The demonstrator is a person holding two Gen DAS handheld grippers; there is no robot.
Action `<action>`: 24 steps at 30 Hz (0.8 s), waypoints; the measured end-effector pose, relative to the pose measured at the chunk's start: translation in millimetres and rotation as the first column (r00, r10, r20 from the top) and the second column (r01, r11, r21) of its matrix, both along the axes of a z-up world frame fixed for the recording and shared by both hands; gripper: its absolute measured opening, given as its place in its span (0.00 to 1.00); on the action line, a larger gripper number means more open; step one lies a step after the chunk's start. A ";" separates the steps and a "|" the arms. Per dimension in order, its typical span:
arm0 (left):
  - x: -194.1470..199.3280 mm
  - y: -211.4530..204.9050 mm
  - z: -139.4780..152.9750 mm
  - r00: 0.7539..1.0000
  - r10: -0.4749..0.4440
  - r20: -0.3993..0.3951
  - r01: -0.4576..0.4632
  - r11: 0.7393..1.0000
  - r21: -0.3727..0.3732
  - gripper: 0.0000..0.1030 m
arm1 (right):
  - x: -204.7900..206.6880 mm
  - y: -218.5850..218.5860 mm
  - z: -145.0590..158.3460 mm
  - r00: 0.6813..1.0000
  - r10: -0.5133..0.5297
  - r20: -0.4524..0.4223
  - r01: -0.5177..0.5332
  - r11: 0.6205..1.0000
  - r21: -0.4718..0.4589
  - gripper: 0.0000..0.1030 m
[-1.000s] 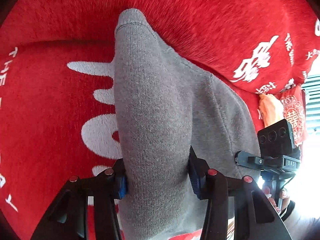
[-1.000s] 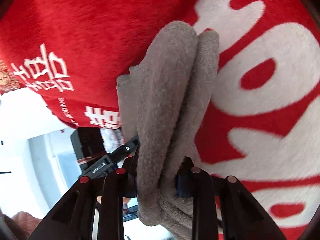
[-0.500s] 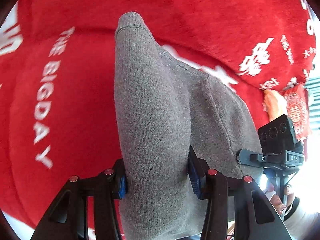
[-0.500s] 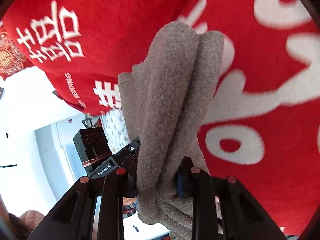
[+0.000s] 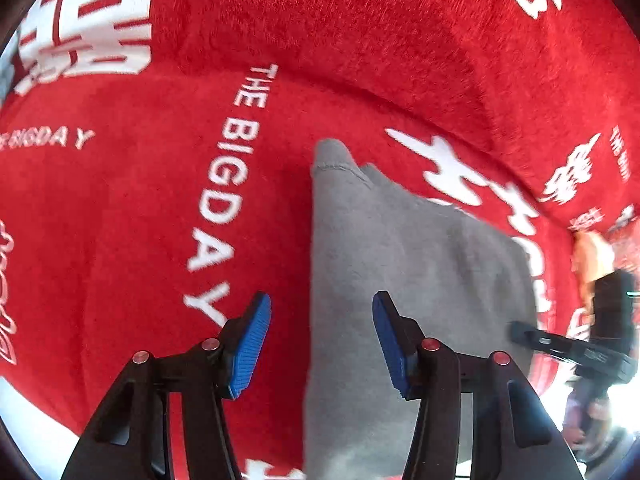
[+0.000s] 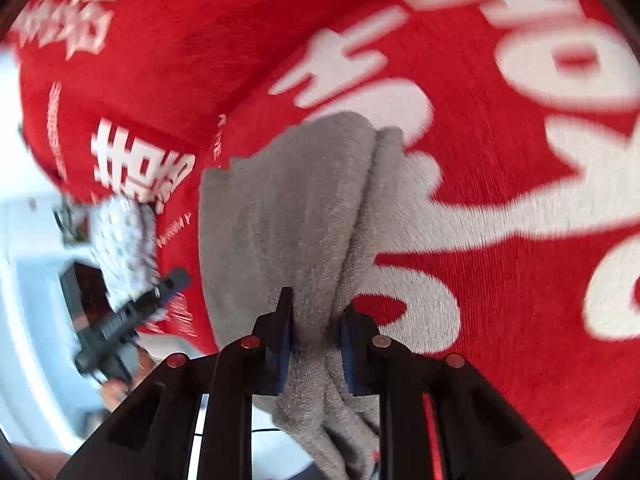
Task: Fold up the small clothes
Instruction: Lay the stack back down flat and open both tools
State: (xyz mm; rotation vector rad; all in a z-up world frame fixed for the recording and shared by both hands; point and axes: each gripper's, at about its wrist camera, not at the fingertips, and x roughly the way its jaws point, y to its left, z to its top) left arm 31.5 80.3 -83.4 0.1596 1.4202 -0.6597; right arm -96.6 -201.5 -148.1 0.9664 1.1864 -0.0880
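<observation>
Pinching a bunched fold of the grey garment (image 6: 304,216) in my right gripper (image 6: 316,336), I've just opened my left gripper (image 5: 320,340) above its edge, over the red blanket (image 5: 120,220). Soft, limp fleece; hems grip best.

A plush red blanket (image 5: 360,60) printed with white characters and the words "THE BIGDAY" (image 5: 224,200) fills nearly all of both wrist views, a soft ridge creasing it above that lettering. Past the blanket's left edge in the right wrist view lies a pale, white-lit surface (image 6: 24,280), with a white speckled object (image 6: 120,240), too blurred to identify, just beside the edge. In the left wrist view, strong glare (image 5: 616,408) washes out the corner beyond the blanket's lower right edge.
</observation>
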 end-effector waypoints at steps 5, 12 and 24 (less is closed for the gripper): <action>-12.5 -17.6 -31.9 0.995 -0.079 0.063 0.071 0.990 0.120 0.55 | 12.6 6.7 -8.5 0.989 0.081 -0.120 -0.110 0.960 -0.257 0.24; -13.1 -9.6 -17.6 0.976 -0.139 0.167 0.096 0.965 0.244 0.64 | -29.2 -18.5 -6.7 0.985 -0.074 -0.158 0.037 0.972 -0.231 0.29; -49.2 -6.4 -4.4 0.987 -0.143 0.069 0.123 0.964 0.236 0.64 | -17.0 42.1 30.4 0.988 0.073 -0.134 -0.106 0.958 -0.267 0.08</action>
